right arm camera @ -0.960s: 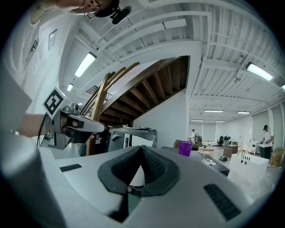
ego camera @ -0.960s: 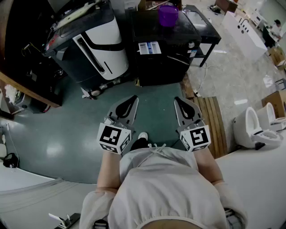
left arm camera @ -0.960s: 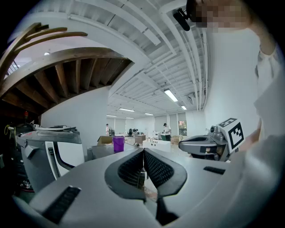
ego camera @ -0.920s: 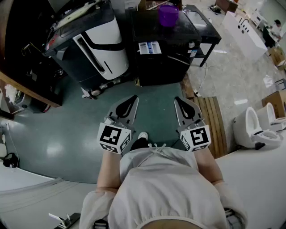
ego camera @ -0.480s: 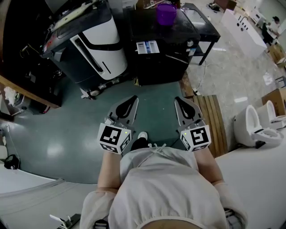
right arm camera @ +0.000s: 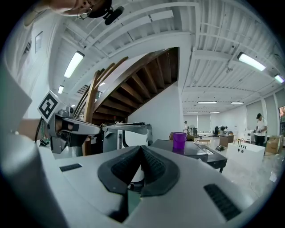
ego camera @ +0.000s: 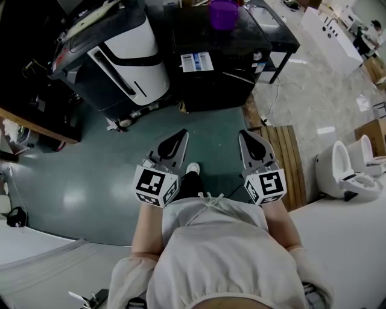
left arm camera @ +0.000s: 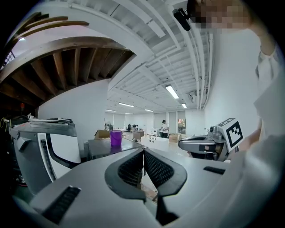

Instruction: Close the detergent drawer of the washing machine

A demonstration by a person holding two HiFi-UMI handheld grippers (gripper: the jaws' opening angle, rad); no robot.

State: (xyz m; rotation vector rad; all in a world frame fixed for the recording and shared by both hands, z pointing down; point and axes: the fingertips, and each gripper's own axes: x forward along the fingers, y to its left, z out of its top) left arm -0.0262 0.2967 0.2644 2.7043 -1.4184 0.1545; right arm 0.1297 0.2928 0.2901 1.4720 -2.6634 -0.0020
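Shoe [ego camera: 193,168] farther forward; detergent drawer [ego camera: 197,61] well beyond left claw [ego camera: 180,136], right claw [ego camera: 245,135]

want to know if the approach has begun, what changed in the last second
The shoe has stepped forward between the grippers, and the washing machine, its open detergent drawer and the purple cup sit slightly higher in the head view. Nothing was grasped or released. The left gripper and right gripper stay shut, empty, side by side; the drawer stays open.

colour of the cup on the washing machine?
The cup is purple; clearest in the head view.
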